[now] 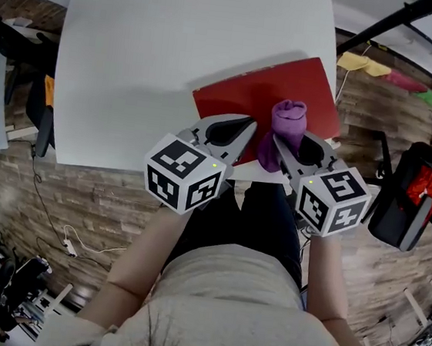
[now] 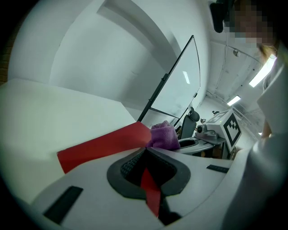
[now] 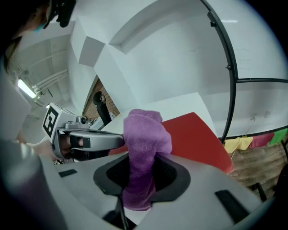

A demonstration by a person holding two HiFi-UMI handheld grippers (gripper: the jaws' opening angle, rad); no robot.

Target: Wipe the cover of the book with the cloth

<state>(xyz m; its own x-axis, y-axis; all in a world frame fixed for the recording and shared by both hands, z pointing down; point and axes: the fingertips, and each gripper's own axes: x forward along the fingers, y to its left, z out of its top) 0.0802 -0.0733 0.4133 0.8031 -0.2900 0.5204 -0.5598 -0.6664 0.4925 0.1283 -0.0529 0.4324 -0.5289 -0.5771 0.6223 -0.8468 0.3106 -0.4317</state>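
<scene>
A red book (image 1: pixel 271 93) lies at the near right edge of the white table (image 1: pixel 151 60). My left gripper (image 1: pixel 244 129) is shut on the book's near edge; in the left gripper view a red strip of the book (image 2: pixel 96 146) runs between its jaws. My right gripper (image 1: pixel 280 143) is shut on a purple cloth (image 1: pixel 285 122), which stands bunched over the book's near side. In the right gripper view the cloth (image 3: pixel 143 143) fills the jaws, with the book (image 3: pixel 198 134) behind it and the left gripper (image 3: pixel 87 140) close at the left.
A black chair with something red on it (image 1: pixel 419 195) stands at the right. A black rack holds coloured cloths (image 1: pixel 390 73) at the upper right. Dark furniture (image 1: pixel 26 69) is at the left, and cables (image 1: pixel 68 245) lie on the wood-patterned floor.
</scene>
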